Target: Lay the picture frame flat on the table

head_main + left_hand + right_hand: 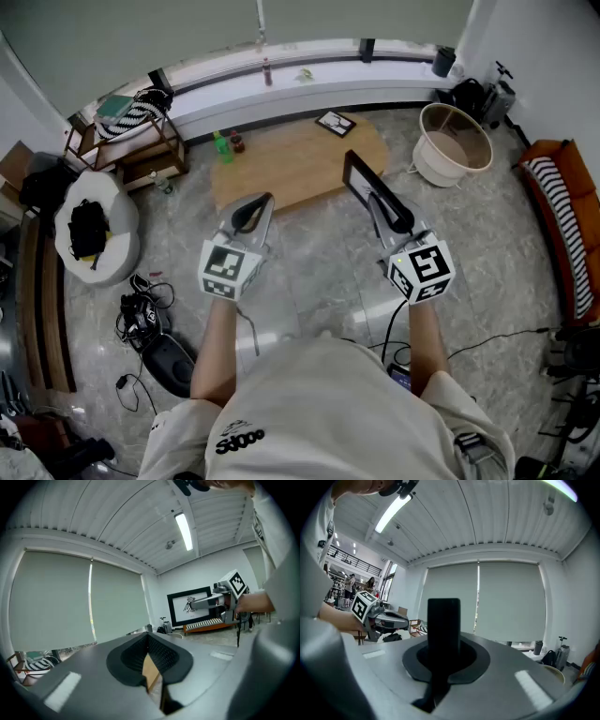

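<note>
A black picture frame (359, 178) hangs in the air over the right end of the low wooden table (291, 169), and my right gripper (382, 210) is shut on its lower edge. In the right gripper view the frame's dark edge (444, 620) stands upright between the jaws. The left gripper view shows its front, a bird drawing on white (183, 613), with the right gripper (196, 604) clamped on it. My left gripper (249, 216) hovers to the left, over the table's near edge, shut with nothing in it (149, 641). The right gripper view catches it as well, my left gripper (404, 619) at the left.
A second small framed picture (335, 122) lies flat at the table's far side. A green bottle (221, 144) and a dark jar (238, 142) stand at its left end. A round basket (455, 145) is on the floor to the right, a white beanbag (94, 230) on the left.
</note>
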A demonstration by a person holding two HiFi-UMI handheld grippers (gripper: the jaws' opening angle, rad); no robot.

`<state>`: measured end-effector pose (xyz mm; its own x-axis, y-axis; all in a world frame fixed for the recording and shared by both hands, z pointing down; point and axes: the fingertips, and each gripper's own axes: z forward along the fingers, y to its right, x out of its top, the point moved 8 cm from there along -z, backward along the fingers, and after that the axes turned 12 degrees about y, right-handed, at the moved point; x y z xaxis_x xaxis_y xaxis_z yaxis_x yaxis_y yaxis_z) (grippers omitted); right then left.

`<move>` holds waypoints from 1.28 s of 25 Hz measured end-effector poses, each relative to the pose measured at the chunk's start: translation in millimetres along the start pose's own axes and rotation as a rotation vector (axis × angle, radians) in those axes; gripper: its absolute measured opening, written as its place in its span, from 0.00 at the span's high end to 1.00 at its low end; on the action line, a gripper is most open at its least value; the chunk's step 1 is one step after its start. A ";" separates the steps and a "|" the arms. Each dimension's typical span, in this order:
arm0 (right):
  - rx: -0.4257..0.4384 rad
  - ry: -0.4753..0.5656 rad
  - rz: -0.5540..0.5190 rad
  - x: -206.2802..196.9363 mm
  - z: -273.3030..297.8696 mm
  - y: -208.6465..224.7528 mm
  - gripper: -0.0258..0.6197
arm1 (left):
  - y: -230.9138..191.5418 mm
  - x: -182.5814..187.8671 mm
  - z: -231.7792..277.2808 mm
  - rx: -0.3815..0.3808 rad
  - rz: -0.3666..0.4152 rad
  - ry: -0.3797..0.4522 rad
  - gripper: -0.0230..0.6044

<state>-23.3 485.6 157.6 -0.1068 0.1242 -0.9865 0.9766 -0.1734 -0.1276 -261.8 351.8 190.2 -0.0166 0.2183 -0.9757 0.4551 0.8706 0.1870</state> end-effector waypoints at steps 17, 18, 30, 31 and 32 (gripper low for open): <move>0.075 0.001 0.057 -26.0 -13.6 47.3 0.94 | 36.5 -2.6 30.8 0.040 -0.052 -0.018 0.95; 0.077 0.001 0.060 -26.9 -12.6 48.7 0.94 | 36.2 -2.5 30.9 0.039 -0.056 -0.020 0.95; 0.089 0.000 0.040 -35.3 42.8 79.4 0.94 | -8.1 -19.9 78.8 0.010 -0.170 0.063 0.95; 0.087 0.001 0.040 -37.3 51.9 82.7 0.94 | -15.5 -22.4 84.8 0.004 -0.171 0.065 0.95; 0.086 0.001 0.040 -39.2 61.2 86.3 0.94 | -23.0 -24.6 91.1 -0.001 -0.168 0.068 0.95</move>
<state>53.7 406.0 179.1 -0.0680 0.1162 -0.9909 0.9603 -0.2618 -0.0966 -190.7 286.2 199.6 -0.1524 0.0989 -0.9834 0.4403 0.8976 0.0221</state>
